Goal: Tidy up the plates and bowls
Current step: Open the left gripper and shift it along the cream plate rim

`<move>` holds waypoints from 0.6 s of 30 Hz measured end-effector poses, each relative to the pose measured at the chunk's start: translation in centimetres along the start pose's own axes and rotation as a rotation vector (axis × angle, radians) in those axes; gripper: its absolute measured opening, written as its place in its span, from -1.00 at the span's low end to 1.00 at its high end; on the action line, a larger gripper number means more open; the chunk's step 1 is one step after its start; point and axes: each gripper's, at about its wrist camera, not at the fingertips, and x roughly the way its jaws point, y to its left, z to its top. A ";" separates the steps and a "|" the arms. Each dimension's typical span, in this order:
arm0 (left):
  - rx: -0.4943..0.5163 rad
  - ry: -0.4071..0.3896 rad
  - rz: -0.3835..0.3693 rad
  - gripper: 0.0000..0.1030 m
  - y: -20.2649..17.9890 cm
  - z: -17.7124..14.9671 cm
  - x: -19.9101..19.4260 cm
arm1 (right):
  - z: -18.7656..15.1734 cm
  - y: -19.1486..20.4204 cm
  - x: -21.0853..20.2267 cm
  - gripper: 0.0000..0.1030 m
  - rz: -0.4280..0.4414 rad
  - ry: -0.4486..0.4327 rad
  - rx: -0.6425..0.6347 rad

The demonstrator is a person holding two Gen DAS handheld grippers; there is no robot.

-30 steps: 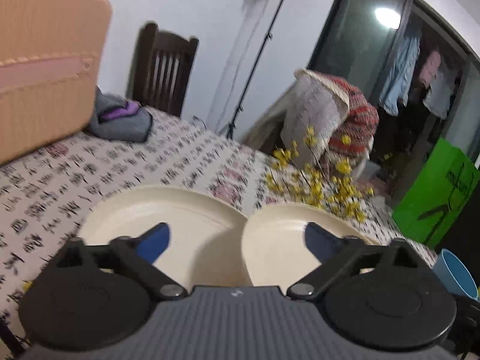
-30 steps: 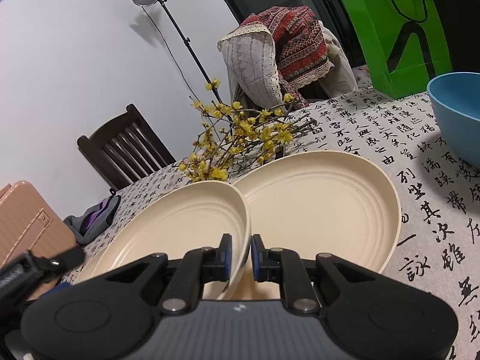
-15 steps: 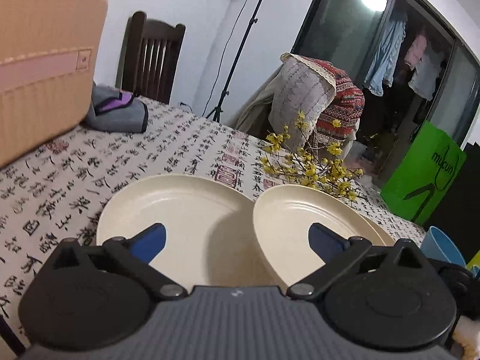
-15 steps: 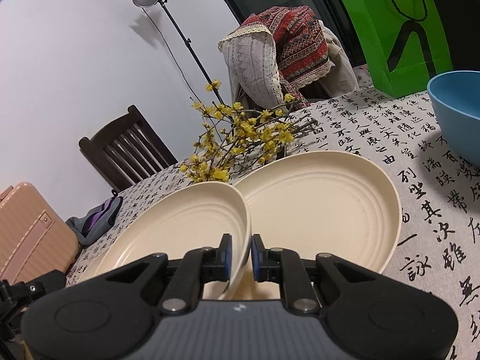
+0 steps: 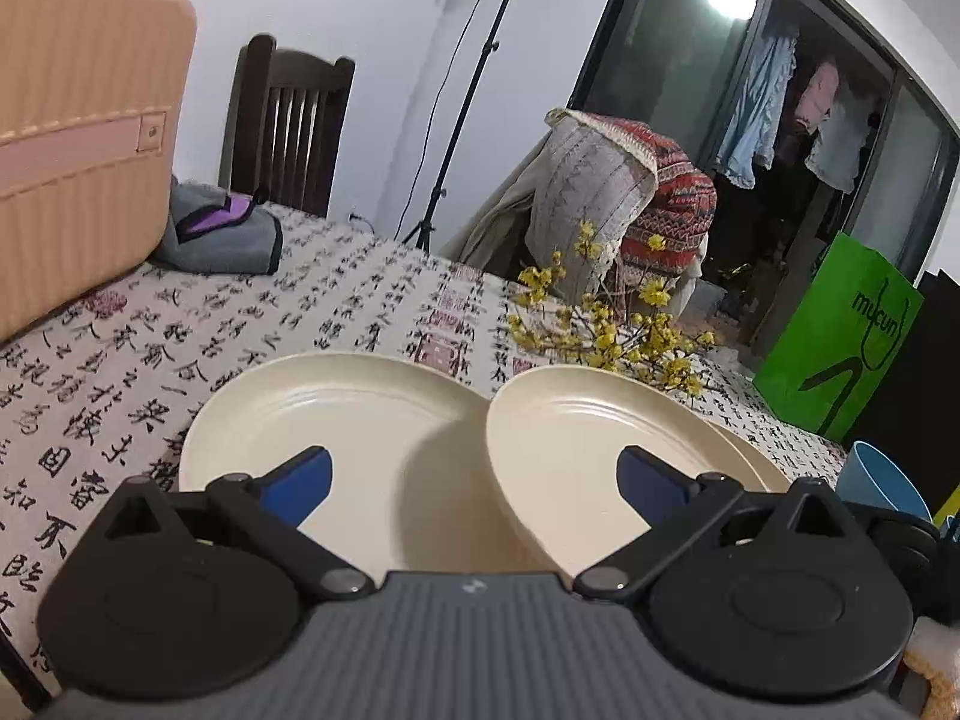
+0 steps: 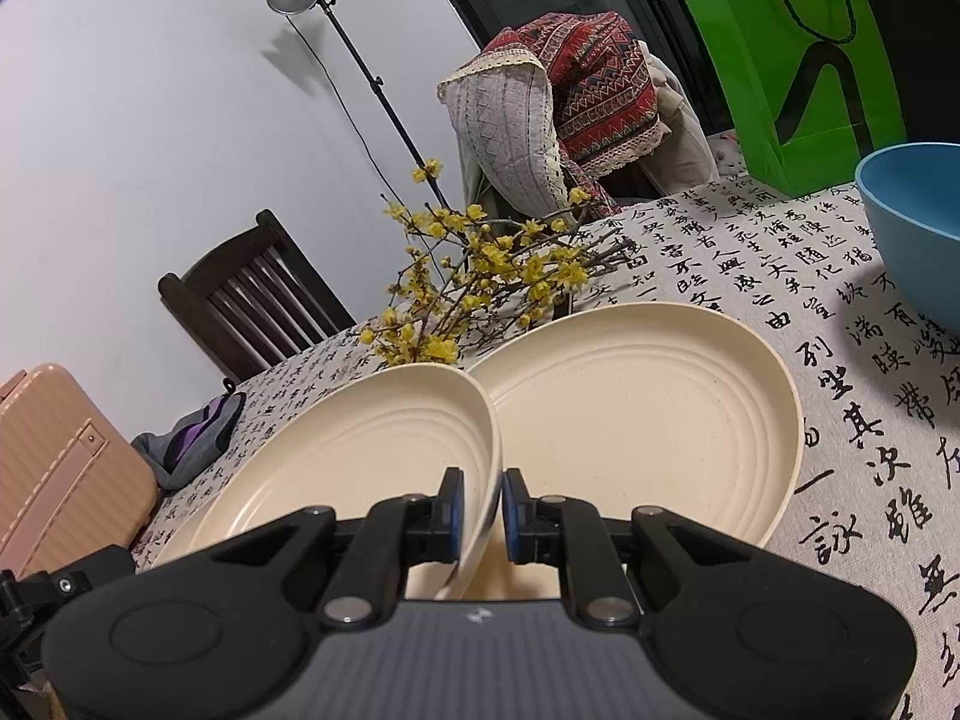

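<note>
Cream ridged plate (image 6: 372, 450), clenched by its rim in the right gripper (image 6: 480, 507), tilts at lower centre of the right view above a second cream plate (image 6: 648, 420) lying flat; stacking looks barely begun. The left gripper (image 5: 474, 474) gapes empty. A blue bowl (image 6: 918, 222) waits at right. The calligraphy-print tablecloth (image 6: 840, 372) carries yellow blossom twigs (image 6: 480, 282); a wooden chair (image 6: 252, 300) stands behind.
</note>
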 end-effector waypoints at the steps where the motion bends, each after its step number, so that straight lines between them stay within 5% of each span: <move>1: 0.011 -0.007 0.004 1.00 -0.2 0.0 -0.1 | 0.0 0.0 0.0 -0.74 0.000 0.000 0.000; 14: 0.156 0.011 0.079 0.99 -3.9 1.5 2.3 | 0.0 -0.1 0.1 -0.74 0.004 0.003 0.004; 18: 0.133 0.034 0.121 0.76 -3.7 1.3 3.7 | 0.0 -0.1 0.1 -0.74 0.003 0.004 0.003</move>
